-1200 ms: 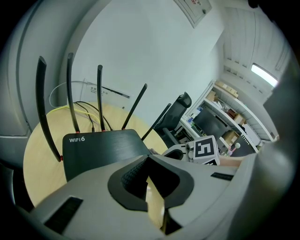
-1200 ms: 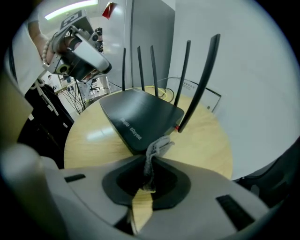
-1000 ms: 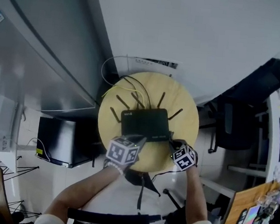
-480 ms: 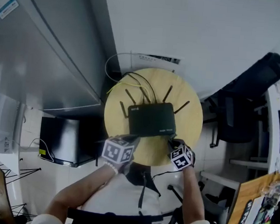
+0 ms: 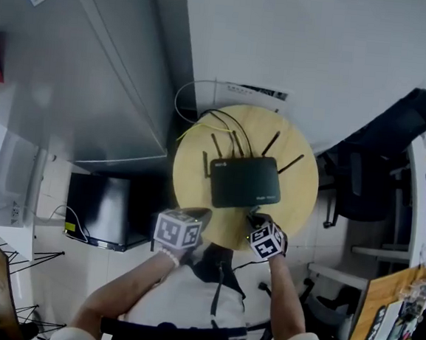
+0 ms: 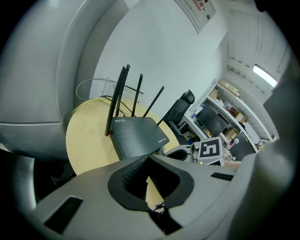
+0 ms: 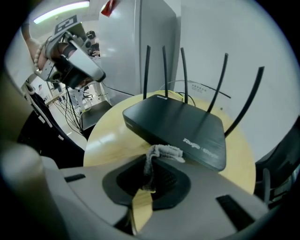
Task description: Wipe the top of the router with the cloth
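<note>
Small round wooden table [image 5: 299, 203] against a white wall [image 5: 320, 49], with a grey cabinet [image 5: 96, 66] to the side. The black router [image 5: 244, 182] lies flat near the table's middle, with its antennas [image 6: 117, 101] upright along its far edge.

Right gripper [image 5: 255, 220] sits just off the router's near right corner, jaws clamped on a small pale cloth [image 7: 163, 151]. A loose tuft pokes past the tips beside the router's front edge, not yet on the top.

Left gripper [image 5: 200, 215] sits off the router's near left corner, jaws closed together with nothing between them.

Judgement:
- The cloth is soft, limp and light. The pinch holds it fine, but only the tuft can wipe.
- The router is light, smooth plastic and likely slides on the wood under a push. Steady it at its near left edge, clear of the thin antennas
</note>
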Demonstrator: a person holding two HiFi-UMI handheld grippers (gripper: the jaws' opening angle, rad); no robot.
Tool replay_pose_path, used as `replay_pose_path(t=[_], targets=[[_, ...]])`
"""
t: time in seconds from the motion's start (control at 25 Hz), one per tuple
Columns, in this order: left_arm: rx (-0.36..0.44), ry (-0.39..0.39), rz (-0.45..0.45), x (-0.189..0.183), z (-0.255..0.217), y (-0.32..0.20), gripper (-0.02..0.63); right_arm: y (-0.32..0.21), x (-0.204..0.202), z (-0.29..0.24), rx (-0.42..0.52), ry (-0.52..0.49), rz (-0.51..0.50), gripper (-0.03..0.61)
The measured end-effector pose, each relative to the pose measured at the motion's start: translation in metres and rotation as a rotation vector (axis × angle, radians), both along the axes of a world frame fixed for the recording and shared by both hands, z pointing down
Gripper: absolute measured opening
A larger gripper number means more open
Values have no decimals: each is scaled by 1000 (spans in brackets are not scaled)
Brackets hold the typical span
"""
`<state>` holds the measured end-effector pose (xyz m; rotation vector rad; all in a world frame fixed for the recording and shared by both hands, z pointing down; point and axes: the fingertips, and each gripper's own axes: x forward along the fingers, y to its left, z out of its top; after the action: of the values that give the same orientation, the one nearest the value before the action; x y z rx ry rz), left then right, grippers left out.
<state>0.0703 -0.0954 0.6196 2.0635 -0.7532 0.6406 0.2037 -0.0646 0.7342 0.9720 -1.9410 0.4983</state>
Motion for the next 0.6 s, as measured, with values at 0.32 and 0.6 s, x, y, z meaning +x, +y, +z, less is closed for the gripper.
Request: replay_pose_path(t=[0.32, 0.6], targets=[[3, 3, -40, -33, 0, 0, -3, -3, -54, -3, 5, -33, -39, 43], [1, 9, -74, -63, 1, 4, -3, -6, -99, -1, -8, -47, -76, 43]])
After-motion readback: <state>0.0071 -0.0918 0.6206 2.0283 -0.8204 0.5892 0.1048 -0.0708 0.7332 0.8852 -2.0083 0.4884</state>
